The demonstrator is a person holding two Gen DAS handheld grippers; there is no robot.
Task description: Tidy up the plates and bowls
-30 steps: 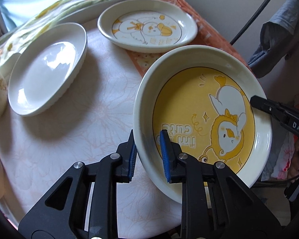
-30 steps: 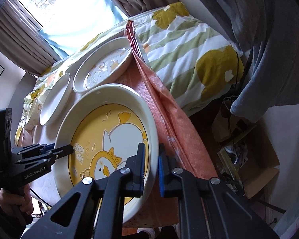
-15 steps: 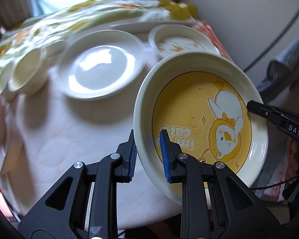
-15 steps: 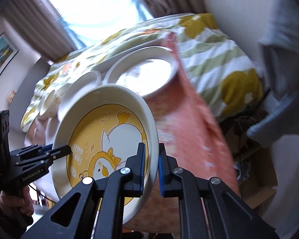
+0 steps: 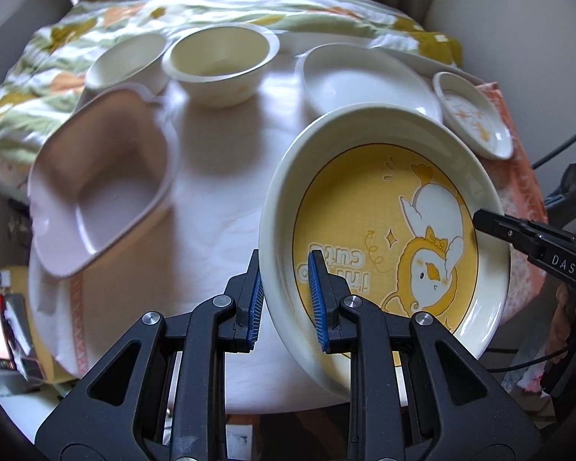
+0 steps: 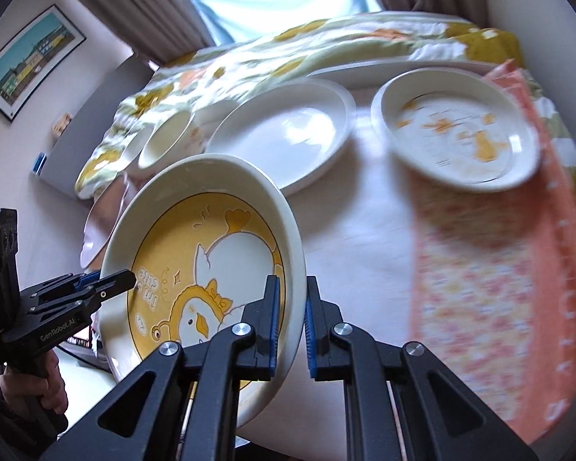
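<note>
Blurred and cut off

Your small duck plate [image 6: 457, 134] smears with motion; the yellow plate [image 5: 384, 230] covers part of the white plate [image 5: 361, 77].

Bare cloth [image 5: 219, 176] lies between pink dish [image 5: 100, 199] and white plate [image 5: 364, 80].

Yellow duck plate [image 5: 388, 238] tilted, clamped by rim between my grippers; white plate [image 5: 364, 80], bowls [image 5: 220, 63] ahead on table.

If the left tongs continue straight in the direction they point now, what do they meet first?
Probably the white tablecloth: beyond the left tongs, shut on the rim of the yellow duck-print ceramic plate, only bare cloth shows. The cream round bowl lies farther. Depth is unclear.
</note>
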